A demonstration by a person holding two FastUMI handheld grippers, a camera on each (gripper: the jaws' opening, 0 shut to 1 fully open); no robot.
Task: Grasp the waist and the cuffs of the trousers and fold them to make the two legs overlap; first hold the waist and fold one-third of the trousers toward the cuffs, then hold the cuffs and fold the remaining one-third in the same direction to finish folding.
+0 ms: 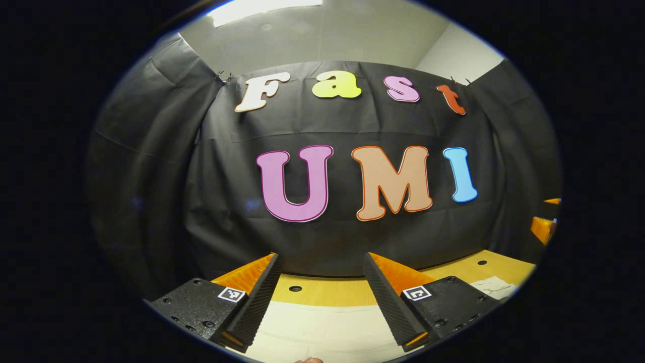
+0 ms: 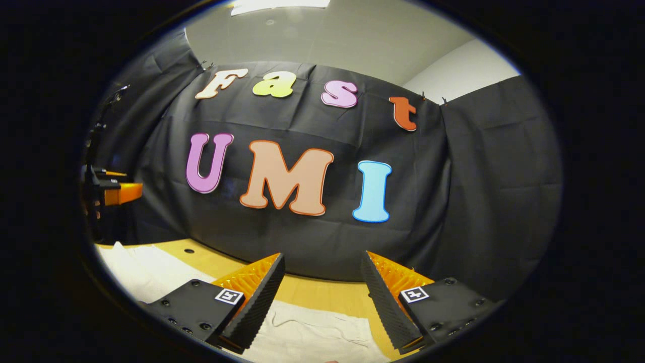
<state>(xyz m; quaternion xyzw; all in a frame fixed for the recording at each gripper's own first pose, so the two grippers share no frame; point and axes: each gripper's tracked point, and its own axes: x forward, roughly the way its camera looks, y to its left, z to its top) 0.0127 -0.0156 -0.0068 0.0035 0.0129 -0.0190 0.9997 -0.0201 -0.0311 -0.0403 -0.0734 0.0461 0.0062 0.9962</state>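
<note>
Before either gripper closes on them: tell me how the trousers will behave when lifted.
The trousers look like thin pale cloth with soft creases, so probably floppy and sagging. Lying flat on the table, they seem light. Both grippers stand open above them.

We see the trousers [image 2: 312,333] lying flat on the table [image 2: 312,292], reaching toward its left edge in the right gripper view. Behind the table's far edge hangs the wall [image 1: 322,242]. Our left gripper [image 1: 322,302] and right gripper [image 2: 322,302] hover above the trousers, fingers apart.
</note>
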